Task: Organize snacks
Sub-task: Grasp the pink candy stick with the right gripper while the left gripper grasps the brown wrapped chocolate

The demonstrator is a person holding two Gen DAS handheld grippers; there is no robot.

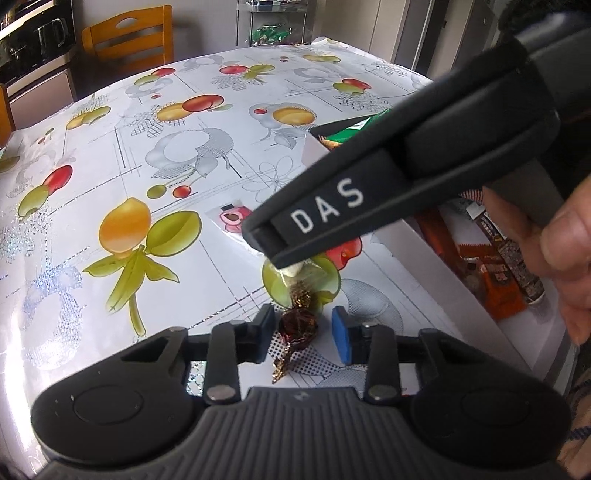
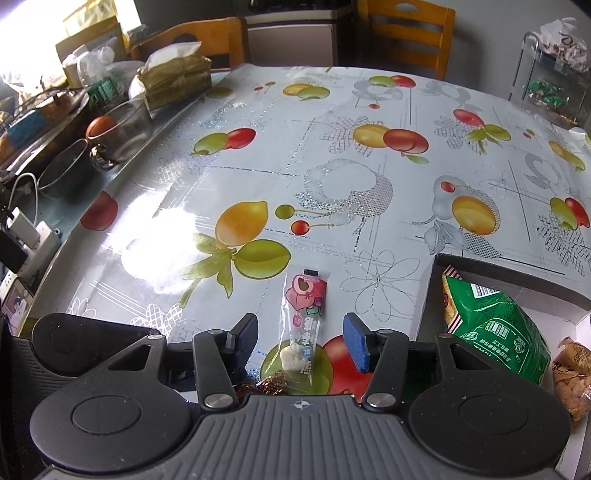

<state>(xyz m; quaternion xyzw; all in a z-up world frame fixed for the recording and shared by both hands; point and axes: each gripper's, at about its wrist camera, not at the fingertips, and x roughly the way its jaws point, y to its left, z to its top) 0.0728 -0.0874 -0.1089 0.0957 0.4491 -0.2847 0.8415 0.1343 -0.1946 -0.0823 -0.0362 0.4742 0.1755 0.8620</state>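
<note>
A brown foil-wrapped candy (image 1: 298,328) lies on the fruit-print tablecloth between the open fingers of my left gripper (image 1: 306,338), untouched. A clear packet with a pink peach print (image 2: 304,317) lies flat between the open fingers of my right gripper (image 2: 301,341); its pink end shows in the left wrist view (image 1: 232,218). The right gripper's black body (image 1: 388,177) crosses the left wrist view above the packet. The candy's foil (image 2: 271,382) peeks out at my right gripper's base. A white box (image 2: 428,291) at the right holds a green snack bag (image 2: 498,332).
The box also holds a tan snack bag (image 2: 570,376) and orange packets (image 1: 491,280). Bowls, a glass and clutter (image 2: 92,129) line the table's left edge. Wooden chairs (image 2: 406,33) stand behind the table. A wire rack with green candies (image 2: 546,92) stands far right.
</note>
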